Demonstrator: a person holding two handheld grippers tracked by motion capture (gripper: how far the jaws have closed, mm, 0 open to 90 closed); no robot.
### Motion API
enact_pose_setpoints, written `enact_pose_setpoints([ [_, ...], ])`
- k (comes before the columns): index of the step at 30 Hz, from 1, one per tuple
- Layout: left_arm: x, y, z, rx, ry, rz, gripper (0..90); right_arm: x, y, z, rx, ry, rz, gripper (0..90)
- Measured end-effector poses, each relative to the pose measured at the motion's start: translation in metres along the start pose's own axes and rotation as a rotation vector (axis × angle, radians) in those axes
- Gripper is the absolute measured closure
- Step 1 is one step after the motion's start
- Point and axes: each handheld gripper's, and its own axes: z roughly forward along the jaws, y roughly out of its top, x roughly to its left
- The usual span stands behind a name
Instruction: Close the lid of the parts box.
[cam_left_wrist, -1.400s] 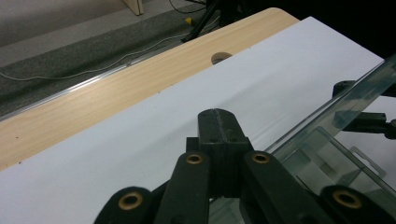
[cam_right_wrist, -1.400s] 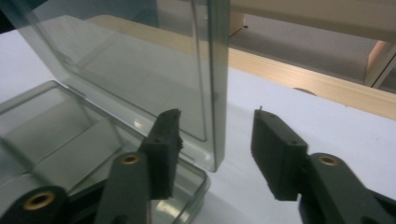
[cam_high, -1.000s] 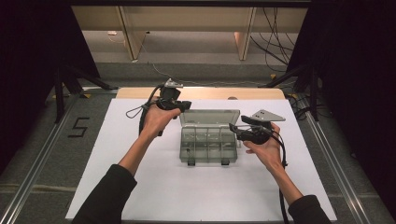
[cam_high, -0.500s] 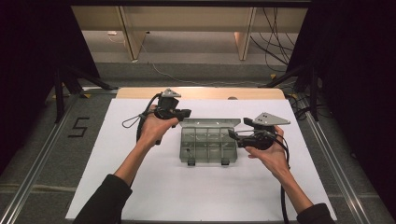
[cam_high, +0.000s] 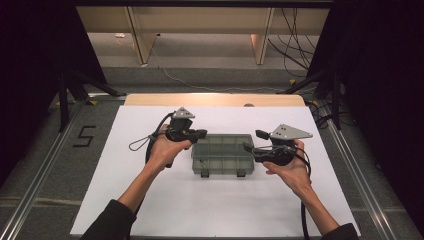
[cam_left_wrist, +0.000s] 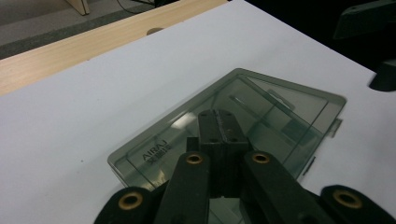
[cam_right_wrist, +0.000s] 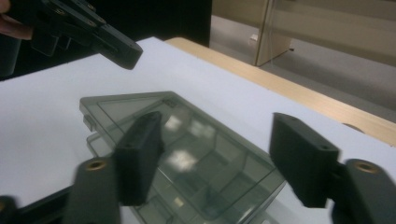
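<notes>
Mid-frame on the white tabletop (cam_high: 125, 200) lies the closed box (cam_high: 223, 154), long axis left to right, latches facing the near edge. It looks light, stiff, slick plastic, best taken by its short ends. The left gripper (cam_high: 200, 134), jaws together and empty, hovers over its upper-left corner; the right gripper (cam_high: 251, 141) has just been closing, holding nothing, at its right end.

The box (cam_left_wrist: 261, 112) is smoky see-through plastic, smooth and glossy, with light glinting off its flat lid and raised lettering moulded into it. Both the left gripper (cam_left_wrist: 218, 122) and the right gripper (cam_right_wrist: 224, 158) are matt black plastic with small brass-coloured rivets. The worktop (cam_high: 150, 200) has a smooth, matt white sheet, edged at the back by a pale wood strip (cam_high: 215, 99).
</notes>
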Motion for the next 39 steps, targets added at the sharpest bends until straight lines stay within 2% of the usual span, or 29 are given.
enact_pose_setpoints([
  [4,-0.008,-0.012,-0.004,-0.025,-0.016,-0.001,89.7,0.002,-0.007,0.0,0.056,0.017,-0.014,57.9],
  [5,-0.008,-0.015,-0.006,-0.022,-0.015,0.013,89.7,0.002,-0.008,-0.001,0.078,0.022,-0.017,61.5],
  [6,-0.009,-0.018,-0.006,-0.038,-0.022,0.004,89.7,0.002,-0.01,0.0,0.086,0.02,-0.027,65.5],
  [9,-0.011,-0.027,-0.008,-0.052,-0.028,0.008,89.7,0.002,-0.015,-0.001,0.127,0.017,-0.046,73.1],
  [14,-0.007,-0.039,-0.01,-0.052,-0.02,0.03,89.7,0.003,-0.017,-0.001,0.133,0.021,-0.082,83.1],
  [17,-0.003,-0.048,-0.011,-0.053,-0.017,0.008,89.7,0.004,-0.019,-0.002,0.153,0.034,-0.1,88.4],
  [18,-0.003,-0.051,-0.011,-0.055,-0.019,0.004,89.7,0.004,-0.02,-0.002,0.157,0.033,-0.091,89.5],
  [22,-0.002,-0.058,-0.011,-0.043,-0.012,0.012,89.7,0.002,-0.028,0.0,0.183,0.034,-0.107,90.0],
  [23,-0.003,-0.06,-0.01,-0.045,-0.012,0.002,89.7,0.002,-0.03,0.0,0.189,0.038,-0.106,90.0],
  [25,-0.002,-0.062,-0.009,-0.033,-0.014,0.016,89.7,0.002,-0.033,0.001,0.205,0.042,-0.095,90.0],
  [28,-0.003,-0.065,-0.006,-0.028,-0.006,0.014,89.7,0.002,-0.036,0.003,0.216,0.043,-0.112,90.0],
  [29,-0.001,-0.066,-0.007,-0.013,-0.01,0.027,89.7,0.003,-0.037,0.003,0.224,0.046,-0.106,90.0],
  [32,-0.003,-0.068,-0.005,-0.02,-0.001,0.018,89.7,0.002,-0.04,0.005,0.234,0.038,-0.111,90.0],
  [33,-0.001,-0.069,-0.006,-0.001,-0.006,0.041,89.7,0.002,-0.041,0.005,0.237,0.04,-0.105,90.0],
  [34,-0.004,-0.071,-0.004,-0.013,0.001,0.013,89.7,0.002,-0.042,0.006,0.242,0.042,-0.106,90.0],
  [36,-0.002,-0.073,-0.003,0.011,-0.002,0.041,89.7,0.002,-0.043,0.006,0.246,0.039,-0.109,90.0],
  [37,-0.004,-0.075,-0.001,0.005,0.008,0.031,89.7,0.002,-0.044,0.007,0.251,0.047,-0.109,90.0],
  [38,-0.004,-0.075,-0.002,0.02,0.009,0.055,89.7,0.002,-0.044,0.008,0.249,0.04,-0.116,90.0],
  [39,-0.003,-0.076,-0.002,0.029,0.003,0.062,89.7,0.002,-0.045,0.008,0.256,0.038,-0.114,90.0],
])
